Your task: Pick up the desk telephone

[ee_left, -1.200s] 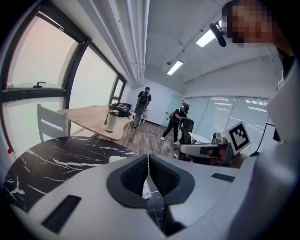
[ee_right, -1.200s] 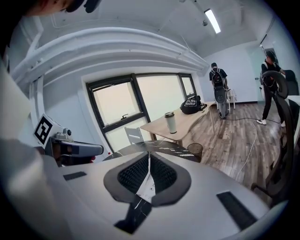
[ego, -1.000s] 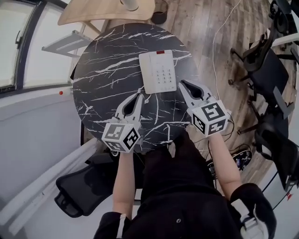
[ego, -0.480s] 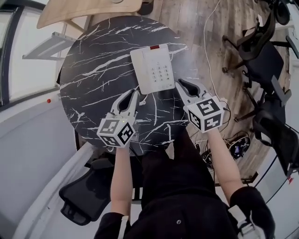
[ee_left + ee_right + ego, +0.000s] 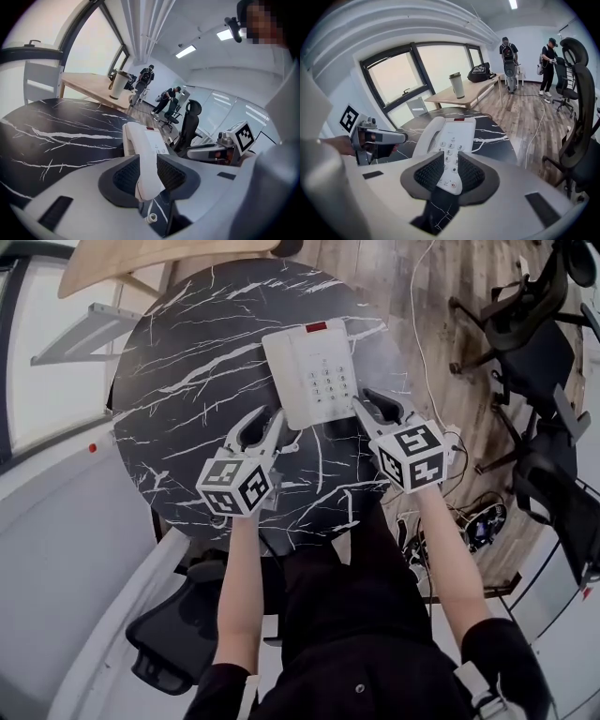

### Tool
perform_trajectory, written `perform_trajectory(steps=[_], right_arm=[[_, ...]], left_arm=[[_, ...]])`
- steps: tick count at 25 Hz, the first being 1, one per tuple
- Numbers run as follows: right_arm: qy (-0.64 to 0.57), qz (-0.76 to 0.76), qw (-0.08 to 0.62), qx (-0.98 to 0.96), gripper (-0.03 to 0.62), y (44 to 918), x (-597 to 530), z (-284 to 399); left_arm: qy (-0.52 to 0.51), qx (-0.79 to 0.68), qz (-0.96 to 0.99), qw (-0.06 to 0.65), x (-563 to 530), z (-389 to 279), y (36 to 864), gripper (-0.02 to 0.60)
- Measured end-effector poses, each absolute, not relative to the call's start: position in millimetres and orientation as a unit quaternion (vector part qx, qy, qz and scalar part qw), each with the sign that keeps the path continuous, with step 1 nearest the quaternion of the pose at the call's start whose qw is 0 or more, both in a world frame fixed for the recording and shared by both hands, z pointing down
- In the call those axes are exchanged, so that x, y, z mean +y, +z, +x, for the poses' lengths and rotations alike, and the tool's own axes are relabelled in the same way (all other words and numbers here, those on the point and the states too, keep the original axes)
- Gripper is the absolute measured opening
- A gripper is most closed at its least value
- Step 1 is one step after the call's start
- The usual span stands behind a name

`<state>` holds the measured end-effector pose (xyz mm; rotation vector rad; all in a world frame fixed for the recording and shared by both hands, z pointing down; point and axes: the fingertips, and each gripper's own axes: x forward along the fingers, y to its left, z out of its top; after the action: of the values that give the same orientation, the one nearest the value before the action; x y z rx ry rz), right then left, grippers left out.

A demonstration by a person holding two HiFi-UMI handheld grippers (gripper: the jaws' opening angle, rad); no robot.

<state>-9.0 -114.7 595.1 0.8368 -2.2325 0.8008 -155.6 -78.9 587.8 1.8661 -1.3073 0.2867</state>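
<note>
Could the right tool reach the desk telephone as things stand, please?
Probably yes: the right tool has just been opening its jaws, the desk telephone has its near edge between them; nothing blocks it.

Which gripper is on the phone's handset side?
The left gripper: its just-opened jaws straddle the handset; the right gripper's, also just opened, straddle the keypad.

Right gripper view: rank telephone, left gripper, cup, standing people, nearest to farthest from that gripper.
1. Telephone, between the right gripper's jaws, just opening.
2. Left gripper, at left, jaws likewise opening, handset between them.
3. Cup, on table behind.
4. Standing people, far right.
</note>
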Motion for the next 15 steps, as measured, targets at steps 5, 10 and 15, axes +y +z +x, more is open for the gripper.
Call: perform_trajectory(steps=[5, 10, 15], right_arm=[[0.315, 0.313, 0.319, -0.837, 0.128, 614, -119, -14], [0.321, 0.314, 0.328, -0.831, 0.171, 631, -127, -16], [0.331, 0.314, 0.330, -0.826, 0.190, 642, -133, -17]], left_arm=[[0.108, -0.506, 0.743, 0.424, -85, -156, 602, 0.164], [0.089, -0.498, 0.741, 0.442, -92, -157, 615, 0.192], [0.041, -0.478, 0.744, 0.465, -100, -156, 622, 0.230]])
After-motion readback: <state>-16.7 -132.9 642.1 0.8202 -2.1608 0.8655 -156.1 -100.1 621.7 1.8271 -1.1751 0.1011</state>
